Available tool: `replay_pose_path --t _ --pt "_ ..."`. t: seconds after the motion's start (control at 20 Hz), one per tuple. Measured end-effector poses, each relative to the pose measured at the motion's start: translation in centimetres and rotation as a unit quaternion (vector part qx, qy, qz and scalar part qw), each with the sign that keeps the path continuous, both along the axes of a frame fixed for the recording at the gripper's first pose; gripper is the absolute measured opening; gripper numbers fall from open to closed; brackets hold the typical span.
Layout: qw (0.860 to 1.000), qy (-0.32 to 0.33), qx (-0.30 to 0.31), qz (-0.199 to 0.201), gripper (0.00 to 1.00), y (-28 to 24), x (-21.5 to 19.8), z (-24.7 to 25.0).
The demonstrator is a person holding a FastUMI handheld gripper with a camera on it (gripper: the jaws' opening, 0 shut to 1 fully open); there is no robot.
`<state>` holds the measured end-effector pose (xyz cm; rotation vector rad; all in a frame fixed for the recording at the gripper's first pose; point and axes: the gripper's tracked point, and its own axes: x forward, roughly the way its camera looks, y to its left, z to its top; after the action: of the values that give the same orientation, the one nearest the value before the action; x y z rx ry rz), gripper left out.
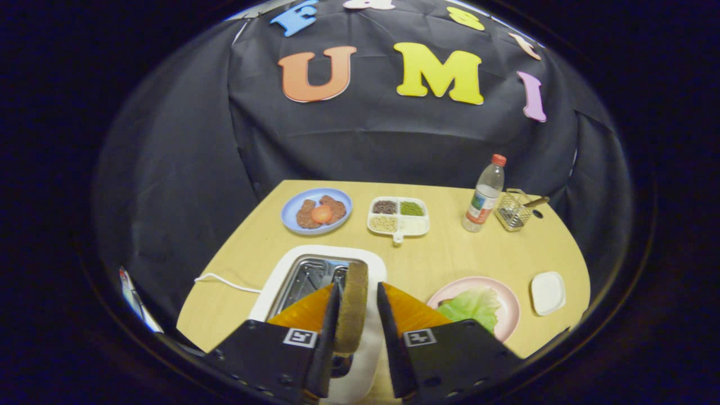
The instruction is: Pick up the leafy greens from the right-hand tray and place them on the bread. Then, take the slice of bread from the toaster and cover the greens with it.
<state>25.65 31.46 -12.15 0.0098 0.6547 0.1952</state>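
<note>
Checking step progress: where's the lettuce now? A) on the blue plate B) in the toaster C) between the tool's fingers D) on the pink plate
D: the lettuce lies on the pink plate, right of the tool, whose fingers flank the bread slice over the toaster.

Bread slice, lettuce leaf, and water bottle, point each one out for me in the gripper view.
Bread slice (352, 306): gripper view, on its brown crust edge, between the gripper (358, 301) fingers.
Lettuce leaf (472, 306): gripper view, middle of the leaf on the pink plate (509, 298).
Water bottle (484, 197): gripper view, on its label.
</note>
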Motion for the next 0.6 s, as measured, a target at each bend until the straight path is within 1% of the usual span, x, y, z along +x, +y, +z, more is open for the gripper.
replay_pose_path --t 0.05,0.2,0.35,0.6 --pt "1.0 0.003 -0.012 -0.003 0.11 -0.3 -0.4 0.2" --pt "1.0 -0.008 -0.021 0.003 0.11 -0.2 -1.2 0.6" --pt "0.999 -0.03 -0.021 0.005 0.11 -0.3 -2.1 2.3" --pt "0.997 -0.078 -0.023 0.007 0.11 -1.1 -4.0 7.1"
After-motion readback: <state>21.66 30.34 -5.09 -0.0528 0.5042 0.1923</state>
